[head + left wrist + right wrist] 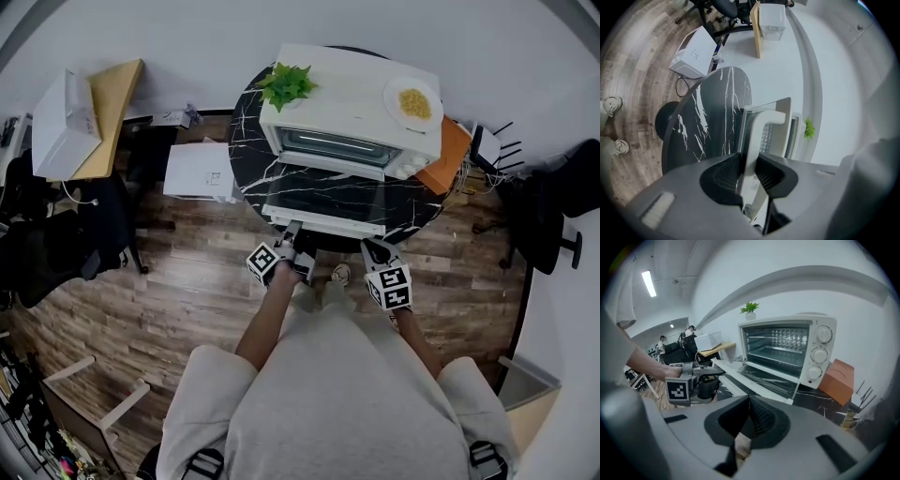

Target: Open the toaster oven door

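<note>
The white toaster oven (352, 103) sits at the far side of the round black marble surface (248, 141). Its glass door (328, 202) is already swung down on the bottom hinge and lies close to level, reaching out from the oven mouth toward me.

The white bar handle (757, 140) runs along the door's free edge. Its long axis goes side to side across my front, parallel to the oven face. That edge is the part of the oven nearest me, directly ahead of both claws.

The left claw (291, 239) is on the handle, toward its left end. In the left gripper view the two ribbed pads are clamped on the bar from either side, with the bar running up between them. The left hand therefore has the door. Any further swing has to follow the arc around the hinge, down and toward me.

The right claw (377, 251) hangs near the right end of the door's edge, a little short of it. Its pads are together and nothing is between them. I judge the door all but fully open, with little travel left before the left claw can let go.
</note>
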Action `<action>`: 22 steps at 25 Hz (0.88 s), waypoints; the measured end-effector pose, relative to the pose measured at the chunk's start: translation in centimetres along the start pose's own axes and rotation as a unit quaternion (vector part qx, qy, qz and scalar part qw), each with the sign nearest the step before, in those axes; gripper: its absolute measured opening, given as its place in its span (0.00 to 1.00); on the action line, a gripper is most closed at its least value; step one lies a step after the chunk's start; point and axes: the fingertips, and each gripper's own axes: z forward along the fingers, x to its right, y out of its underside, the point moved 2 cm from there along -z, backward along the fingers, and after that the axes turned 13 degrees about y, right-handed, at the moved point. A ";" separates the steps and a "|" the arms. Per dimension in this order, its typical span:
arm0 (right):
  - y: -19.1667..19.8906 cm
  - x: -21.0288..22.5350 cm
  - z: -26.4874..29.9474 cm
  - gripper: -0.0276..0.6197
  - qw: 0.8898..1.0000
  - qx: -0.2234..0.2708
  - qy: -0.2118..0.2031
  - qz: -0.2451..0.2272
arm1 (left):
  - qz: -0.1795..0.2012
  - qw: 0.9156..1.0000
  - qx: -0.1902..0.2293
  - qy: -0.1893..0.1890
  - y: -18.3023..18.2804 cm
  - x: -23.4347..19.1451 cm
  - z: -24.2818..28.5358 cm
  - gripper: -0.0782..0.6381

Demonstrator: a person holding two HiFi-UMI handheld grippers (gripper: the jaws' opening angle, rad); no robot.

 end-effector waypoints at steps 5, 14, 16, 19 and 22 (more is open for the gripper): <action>0.6 0.2 0.2 0.06 1.000 -0.009 0.000 0.001 | -0.008 1.000 0.005 -0.016 -0.1 -1.1 -0.5 0.24; 1.8 0.2 -0.2 0.06 1.000 -0.029 0.001 0.002 | -0.008 0.999 0.005 -0.037 -0.4 -3.4 -1.2 0.24; 2.1 0.3 -0.1 0.06 0.999 -0.032 0.001 0.002 | -0.007 0.999 0.005 -0.042 -0.4 -3.8 -1.3 0.24; 2.2 0.2 -0.1 0.06 0.999 -0.033 0.002 0.003 | -0.009 0.999 0.008 -0.048 -0.6 -4.2 -1.3 0.24; 2.4 0.1 -0.1 0.06 0.999 -0.036 0.001 0.006 | -0.007 0.998 0.005 -0.059 -0.6 -4.6 -1.4 0.24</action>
